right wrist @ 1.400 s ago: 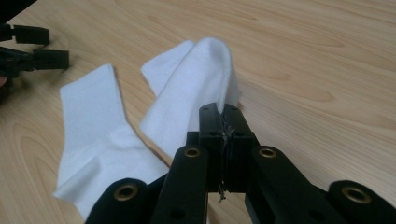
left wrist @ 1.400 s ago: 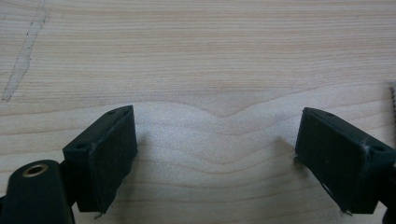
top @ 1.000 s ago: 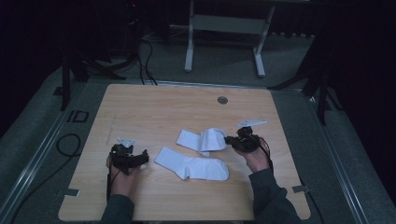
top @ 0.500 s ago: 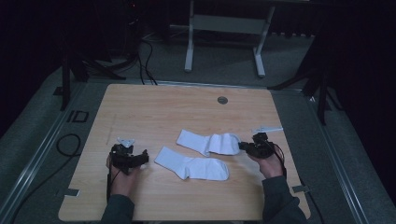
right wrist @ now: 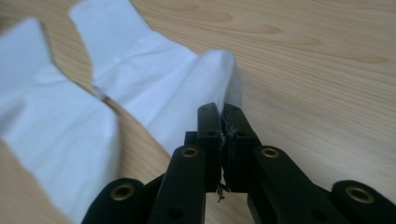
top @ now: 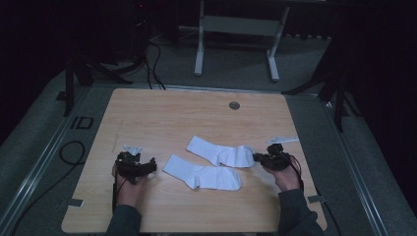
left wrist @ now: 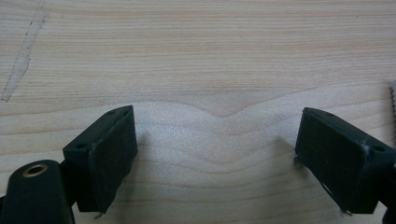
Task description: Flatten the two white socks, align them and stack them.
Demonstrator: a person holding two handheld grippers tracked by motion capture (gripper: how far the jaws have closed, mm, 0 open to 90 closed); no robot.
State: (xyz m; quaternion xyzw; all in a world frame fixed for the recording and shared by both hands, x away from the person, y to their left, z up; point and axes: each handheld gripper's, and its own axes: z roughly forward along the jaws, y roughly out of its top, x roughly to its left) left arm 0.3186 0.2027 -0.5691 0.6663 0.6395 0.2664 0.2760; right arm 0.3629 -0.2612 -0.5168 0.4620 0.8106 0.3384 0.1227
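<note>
Two white socks lie on the wooden table (top: pixel 162 113). The far sock (top: pixel 216 151) stretches toward the right, and its toe end meets the tips of my right gripper (top: pixel 256 158). In the right gripper view the jaws (right wrist: pixel 220 112) are pressed together on that toe, which lifts slightly off the wood; the far sock (right wrist: pixel 154 70) runs away to the upper left. The near sock (top: pixel 201 176) (right wrist: pixel 51 126) lies flat beside it. My left gripper (top: pixel 150 167) rests left of the near sock, jaws wide apart over bare wood (left wrist: pixel 217 144), nothing between them.
A round dark grommet (top: pixel 234 105) sits at the table's far middle. A thin white strip (top: pixel 282 140) lies just beyond my right gripper. Cables and a grey metal stand (top: pixel 236 29) are on the floor past the table. The near sock's edge (left wrist: pixel 393 100) shows at the left gripper view's right border.
My right gripper pulled the far sock's folded toe end out to the right, so the sock now lies stretched out. The left gripper stayed where it was.
</note>
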